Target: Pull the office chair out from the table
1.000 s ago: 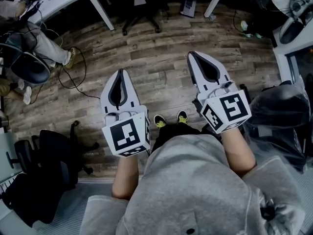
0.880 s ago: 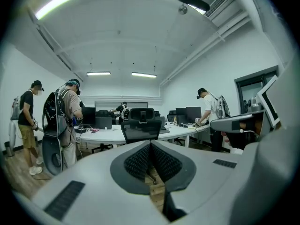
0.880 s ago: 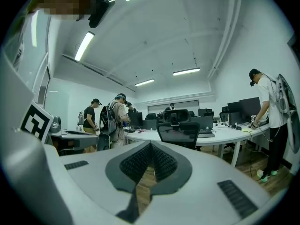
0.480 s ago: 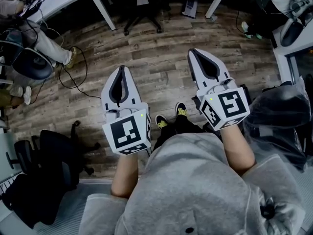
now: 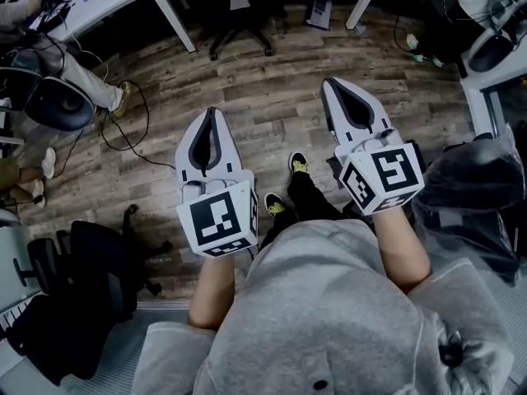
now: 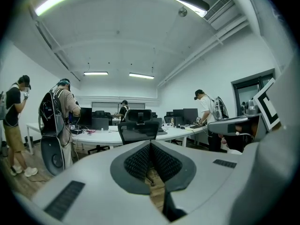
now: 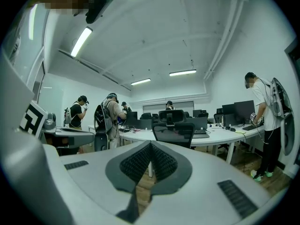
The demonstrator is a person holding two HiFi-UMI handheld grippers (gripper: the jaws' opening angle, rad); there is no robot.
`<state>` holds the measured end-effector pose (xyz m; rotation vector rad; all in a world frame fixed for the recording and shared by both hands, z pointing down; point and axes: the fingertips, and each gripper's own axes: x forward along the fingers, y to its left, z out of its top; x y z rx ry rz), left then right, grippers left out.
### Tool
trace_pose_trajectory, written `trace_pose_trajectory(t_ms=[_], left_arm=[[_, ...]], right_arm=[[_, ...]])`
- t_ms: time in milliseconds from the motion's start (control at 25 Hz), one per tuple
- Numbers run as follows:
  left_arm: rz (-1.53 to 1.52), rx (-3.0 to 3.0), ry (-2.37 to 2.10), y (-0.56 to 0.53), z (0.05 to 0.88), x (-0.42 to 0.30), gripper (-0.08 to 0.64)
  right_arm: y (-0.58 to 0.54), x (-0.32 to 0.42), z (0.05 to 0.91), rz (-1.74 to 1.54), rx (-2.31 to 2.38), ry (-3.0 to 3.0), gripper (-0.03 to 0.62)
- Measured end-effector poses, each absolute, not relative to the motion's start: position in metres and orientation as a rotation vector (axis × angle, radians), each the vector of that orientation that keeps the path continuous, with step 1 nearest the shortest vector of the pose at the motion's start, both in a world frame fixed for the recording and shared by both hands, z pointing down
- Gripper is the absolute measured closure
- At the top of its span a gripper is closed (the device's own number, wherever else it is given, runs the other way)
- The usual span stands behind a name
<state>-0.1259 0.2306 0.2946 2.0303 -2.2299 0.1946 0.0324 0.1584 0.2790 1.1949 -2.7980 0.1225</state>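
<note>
Office chair (image 6: 138,129): black, mesh back, separate headrest on top. It stands upright with its back facing this way and the seat tucked in against the desk (image 6: 101,136).

Desk: long, white top with a curved front edge, on white slanted legs. The chair back rises a little above the desk top, and the headrest sits clear above that.

From the right-hand side, same chair (image 7: 174,134) and same desk (image 7: 220,136); the chair is centred on the desk's edge.

Seen from overhead, its black star base (image 5: 239,33) sits on the wood-plank floor between the desk legs. The seat is lost in shadow. The chair has not been pulled out.

Black office chair (image 6: 138,130), white bench (image 6: 101,136), brown wood-grain floor (image 5: 272,97); grey left claw (image 5: 212,112) and right claw (image 5: 333,82) wear black-and-white squares.
</note>
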Motion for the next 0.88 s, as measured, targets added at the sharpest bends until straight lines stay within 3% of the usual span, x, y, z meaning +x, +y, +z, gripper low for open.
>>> trace_pose_trajectory(t_ms=[880], left_arm=[[0.216, 2.063, -2.234, 0.188, 0.291, -0.111, 0.552]], right_arm=[[0.120, 0.045, 0.286, 0.085, 1.170, -2.803, 0.566]])
